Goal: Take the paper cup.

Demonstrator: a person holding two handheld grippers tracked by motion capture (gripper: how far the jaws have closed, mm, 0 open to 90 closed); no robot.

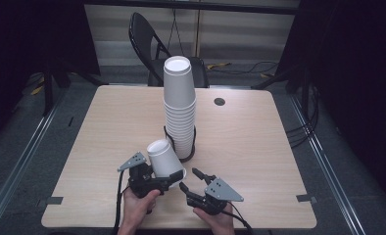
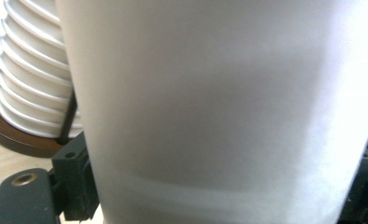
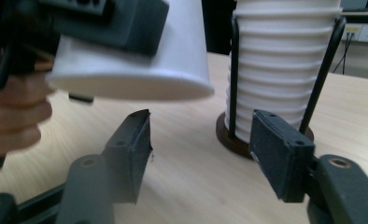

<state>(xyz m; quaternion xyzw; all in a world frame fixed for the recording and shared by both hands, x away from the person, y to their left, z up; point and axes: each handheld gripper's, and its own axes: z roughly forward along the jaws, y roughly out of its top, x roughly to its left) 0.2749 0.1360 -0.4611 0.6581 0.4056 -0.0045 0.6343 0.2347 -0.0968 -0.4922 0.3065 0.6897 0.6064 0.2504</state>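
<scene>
While my left gripper [image 1: 167,182] fingers grip one paper cup [image 1: 164,157] upside-down off the stack [image 1: 180,110], my right gripper [image 1: 191,180] fingers sit released, empty; rest still stacked.

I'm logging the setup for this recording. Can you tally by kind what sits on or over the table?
Stack of white paper cups in its wire holder: 1
Single white paper cup, held upside down in the left gripper: 1
Grippers, counting the open right gripper: 2
Total: 4
</scene>
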